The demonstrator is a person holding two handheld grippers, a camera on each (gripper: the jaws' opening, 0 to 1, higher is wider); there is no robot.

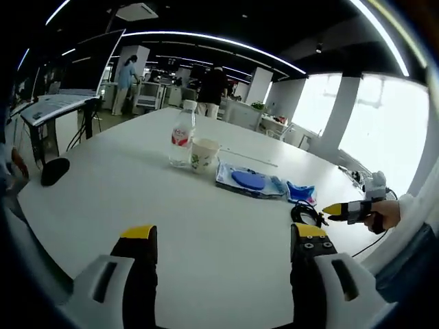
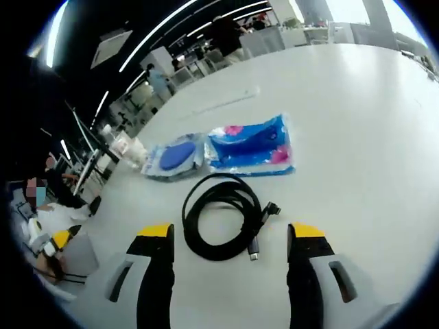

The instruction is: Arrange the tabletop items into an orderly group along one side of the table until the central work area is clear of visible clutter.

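Note:
A coiled black cable [image 2: 223, 216] lies on the white table [image 2: 357, 137], just ahead of my right gripper [image 2: 232, 229], which is open with its jaws on either side of the coil's near end. Beyond the coil lie a blue tissue pack with pink marks [image 2: 254, 145] and a clear packet holding a blue disc [image 2: 175, 156]. My left gripper [image 1: 223, 233] is open over bare table with nothing between its jaws. Ahead of it stand a water bottle [image 1: 182, 137] and a paper cup [image 1: 204, 155], then the disc packet [image 1: 248, 181], tissue pack [image 1: 300, 192] and cable [image 1: 305, 214].
A black rounded object [image 1: 55, 170] sits near the table's left edge. The right gripper [image 1: 343, 209] enters the left gripper view from the right, held by a hand. People stand at benches beyond the far end. Wide bare table [image 1: 123, 199] lies in front of the left gripper.

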